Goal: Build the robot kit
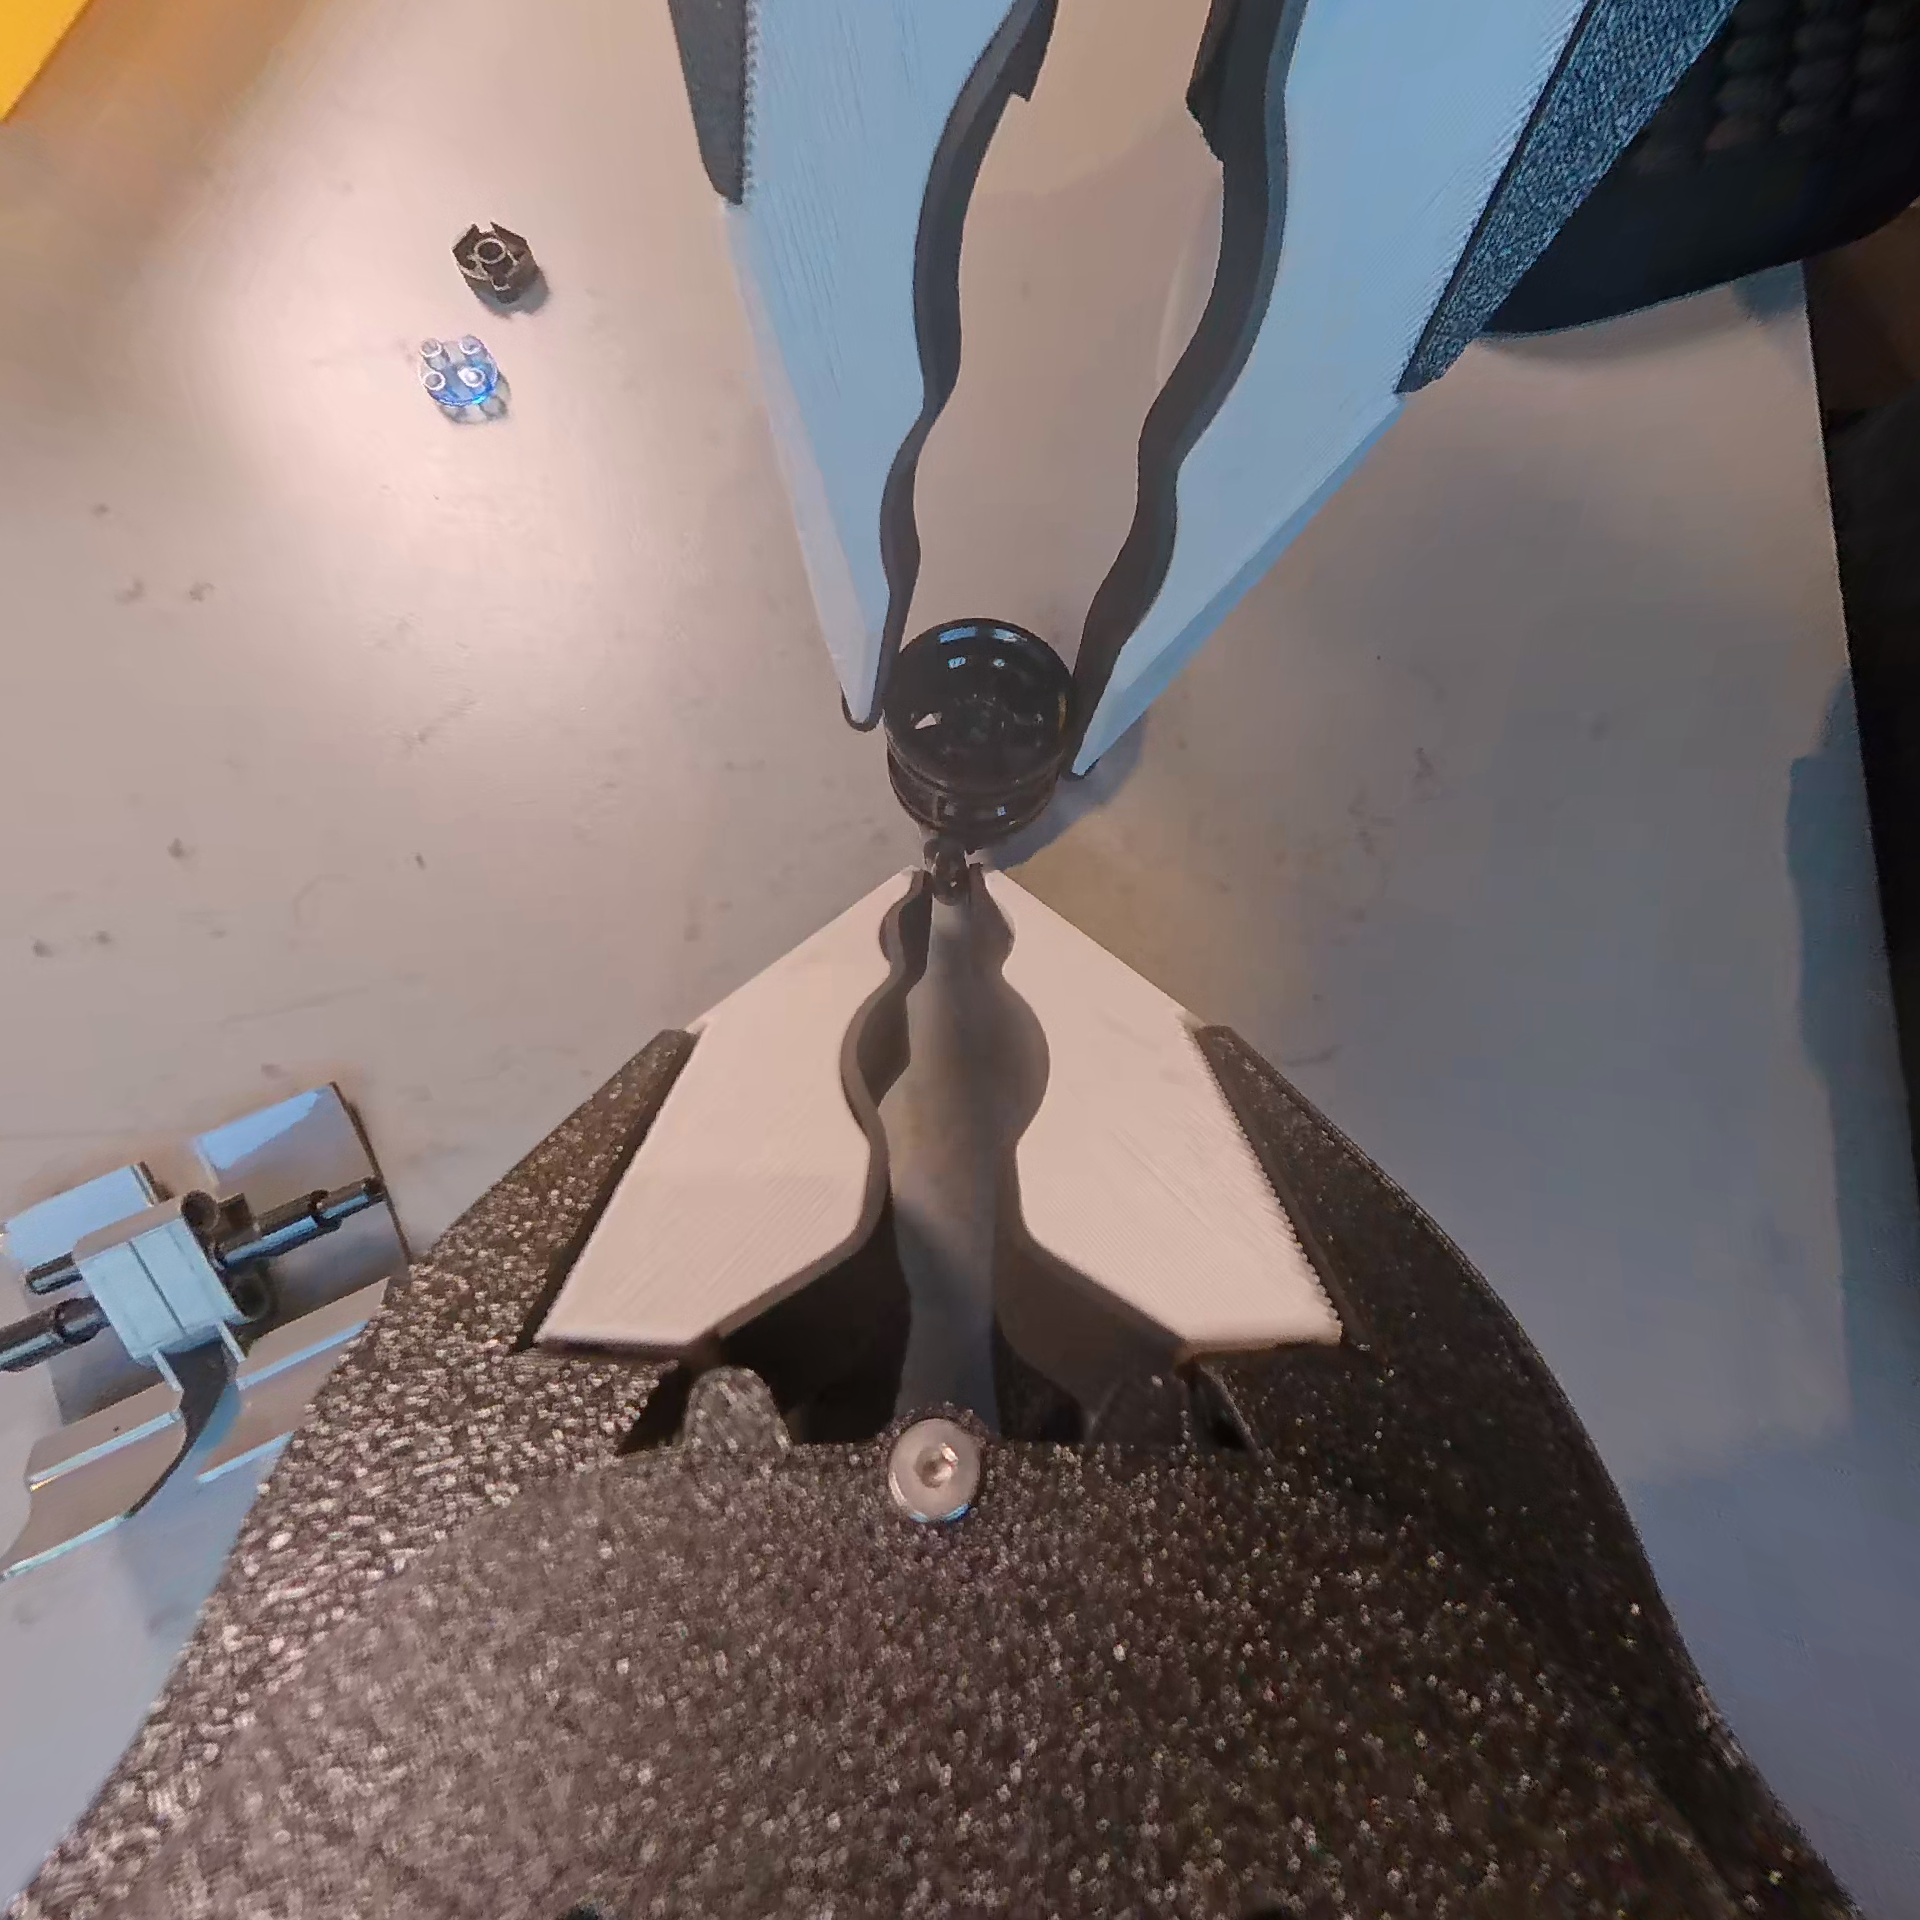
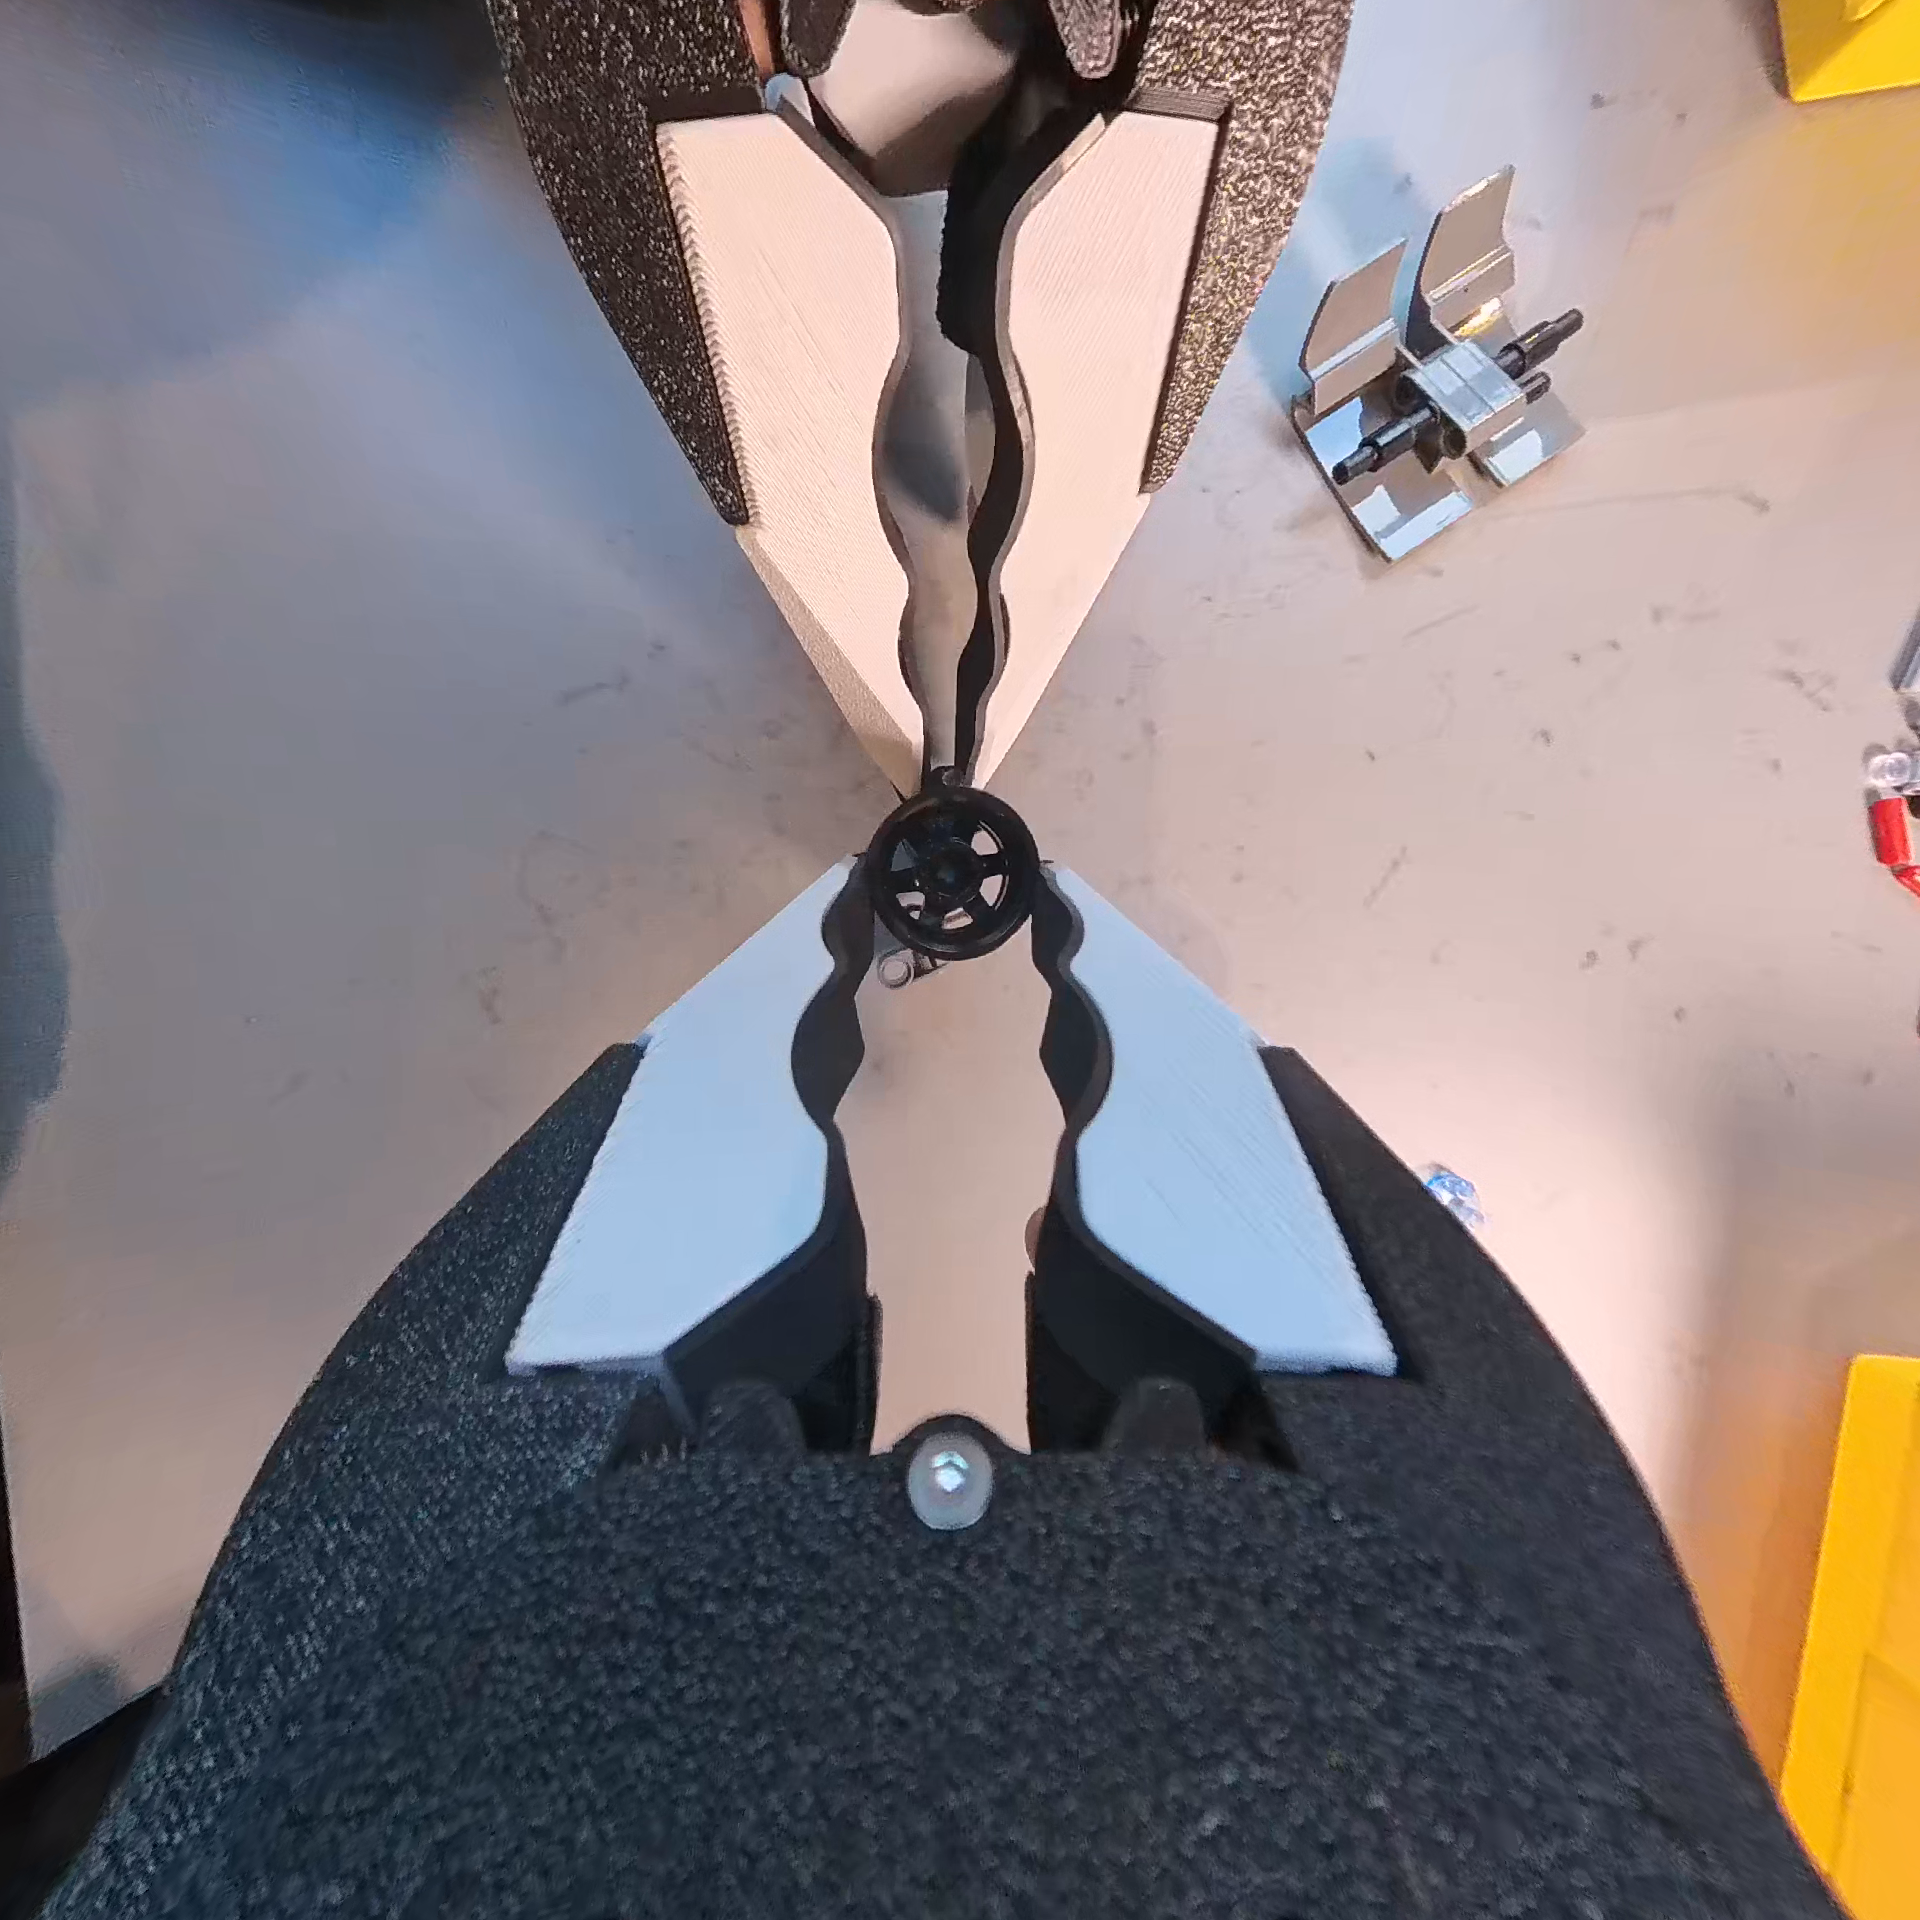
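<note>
Your right gripper (image 2: 943,883) has its two white fingers closed around a small black spoked wheel (image 2: 951,867), the fingertips pressing its rim from either side, and the wheel hangs above the pale, scuffed tabletop (image 2: 1455,790) rather than resting on it. Your left gripper (image 1: 948,871) faces it tip to tip: its fingers are pinched almost together on a thin black pin (image 1: 948,854) that juts from the back of the wheel, so both grippers hold the same small assembly between them. In the left wrist view the wheel (image 1: 977,717) sits just beyond your own fingertips, clamped by the other gripper's pads. In the right wrist view, a tiny grey piece (image 2: 902,970) shows just below the wheel, too small to identify. Off to the side lies a chrome brick piece with black axle pins through it (image 2: 1439,390), well apart from both grippers; the left wrist view shows the same piece (image 1: 182,1320) at its lower left. Farther up in that view a small dark round part (image 1: 499,262) and a clear blue round stud plate (image 1: 462,376) lie near each other on the table. A yellow bin (image 2: 1860,1621) sits at the right edge of the right wrist view, and a red and clear part (image 2: 1893,805) is cut off by the same edge.
</note>
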Tool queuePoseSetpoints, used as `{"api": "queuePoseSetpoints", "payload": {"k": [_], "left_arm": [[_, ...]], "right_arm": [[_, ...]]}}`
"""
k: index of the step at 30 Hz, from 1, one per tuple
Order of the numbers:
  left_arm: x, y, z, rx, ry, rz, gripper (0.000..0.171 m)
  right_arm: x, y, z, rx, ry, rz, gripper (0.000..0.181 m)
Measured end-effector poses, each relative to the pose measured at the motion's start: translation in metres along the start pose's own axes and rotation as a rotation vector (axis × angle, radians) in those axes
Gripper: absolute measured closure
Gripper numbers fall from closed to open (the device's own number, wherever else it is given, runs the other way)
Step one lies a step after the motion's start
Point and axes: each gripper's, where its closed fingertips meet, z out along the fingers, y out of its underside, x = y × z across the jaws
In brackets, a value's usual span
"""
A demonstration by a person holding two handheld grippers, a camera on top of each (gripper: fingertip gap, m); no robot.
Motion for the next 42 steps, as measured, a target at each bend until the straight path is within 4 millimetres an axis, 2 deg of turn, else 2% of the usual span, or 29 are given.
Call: {"api": "queuePoseSetpoints", "payload": {"k": [17,42], "left_arm": [[-0.0016,-0.0007,0.0002,0.004,0.049,-0.065,0.166],[-0.0017,0.0013,0.0011,0.021,0.048,-0.048,0.165]], "right_arm": [[0.0009,0.0017,0.0009,-0.05,-0.011,0.047,0.15],[-0.0004,0.0006,0.0032,-0.088,0.017,0.086,0.15]]}}
